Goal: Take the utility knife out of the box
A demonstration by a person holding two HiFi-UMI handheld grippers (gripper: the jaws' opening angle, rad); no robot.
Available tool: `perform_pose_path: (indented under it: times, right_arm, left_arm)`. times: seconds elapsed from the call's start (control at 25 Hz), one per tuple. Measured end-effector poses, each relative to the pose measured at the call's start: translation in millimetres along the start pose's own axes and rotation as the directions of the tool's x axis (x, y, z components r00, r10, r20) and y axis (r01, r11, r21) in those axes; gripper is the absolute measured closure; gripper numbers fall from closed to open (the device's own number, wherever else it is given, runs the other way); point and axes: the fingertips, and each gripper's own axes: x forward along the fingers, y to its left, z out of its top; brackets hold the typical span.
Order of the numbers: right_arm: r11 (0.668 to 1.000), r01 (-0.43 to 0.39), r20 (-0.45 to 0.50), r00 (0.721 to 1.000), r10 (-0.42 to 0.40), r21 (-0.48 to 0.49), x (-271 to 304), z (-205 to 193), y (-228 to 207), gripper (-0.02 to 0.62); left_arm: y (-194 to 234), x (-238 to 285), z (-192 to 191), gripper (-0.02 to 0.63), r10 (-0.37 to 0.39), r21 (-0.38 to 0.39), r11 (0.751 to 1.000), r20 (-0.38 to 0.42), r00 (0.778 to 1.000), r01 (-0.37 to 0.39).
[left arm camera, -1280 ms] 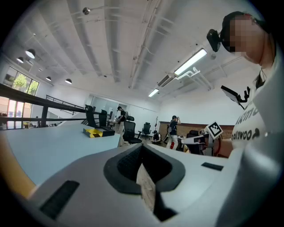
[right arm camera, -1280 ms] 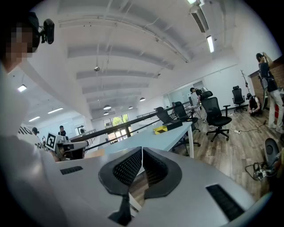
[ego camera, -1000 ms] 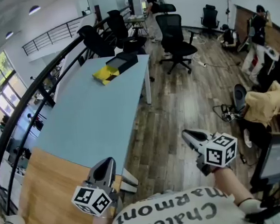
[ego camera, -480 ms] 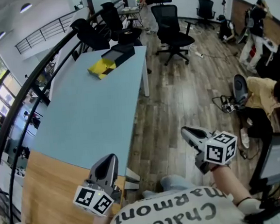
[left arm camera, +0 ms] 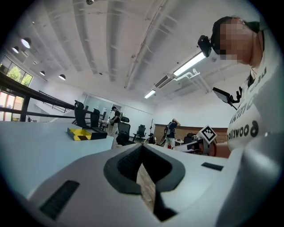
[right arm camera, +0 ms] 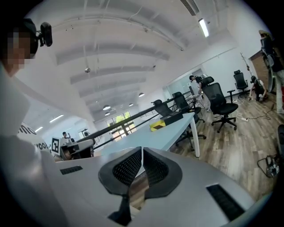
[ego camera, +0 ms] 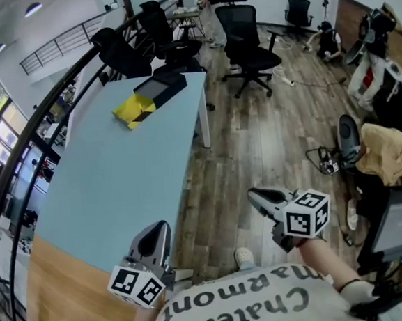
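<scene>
A yellow and black box [ego camera: 146,98] lies at the far end of the long light-blue table [ego camera: 118,177]; no utility knife shows in any view. My left gripper [ego camera: 155,231] hovers over the table's near corner, far from the box, its jaws shut and empty. My right gripper [ego camera: 254,195] is over the wooden floor to the right of the table, also shut on nothing. The left gripper view shows the box [left arm camera: 84,134] far ahead beyond my left gripper [left arm camera: 142,146]. In the right gripper view the box [right arm camera: 165,122] sits far off past my right gripper [right arm camera: 141,150].
Black office chairs [ego camera: 250,43] stand behind and beside the table's far end. A black railing [ego camera: 19,158] runs along the left side. A wooden tabletop [ego camera: 59,294] adjoins the blue one near me. A person in yellow [ego camera: 389,150] and cables are on the floor at right.
Both grippers have travelled forward along the table's right edge, still shut. The wooden tabletop has slid back under me and the blue table fills more of the head view.
</scene>
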Motion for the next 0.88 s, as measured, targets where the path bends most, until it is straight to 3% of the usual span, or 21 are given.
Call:
perform_pose_path:
  times: [0.24,0.36,0.6,0.88]
  right_arm:
    - [0.993,-0.106,-0.021,0.994,0.105,-0.058,41,49,-53,0.558]
    - [0.987,-0.134,-0.043,0.991,0.130,-0.092,59,69,-80,0.558]
    - [0.990,-0.126,-0.108,0.987,0.118,-0.070,89,75,-135,0.558]
    - [0.987,-0.155,-0.158,0.976,0.148,-0.033,130,79,-164,0.558]
  left_arm:
    - [15,81,23,0.604,0.060,0.021,0.998,0.069,0.996,-0.061]
    - [27,110,19,0.604,0.113,-0.012,0.994,0.076,0.991,-0.113]
    - [51,145,-2,0.604,0.199,-0.088,0.976,0.021,0.980,-0.197]
    - [86,184,5,0.604,0.241,-0.098,0.966,0.005,0.970,-0.240]
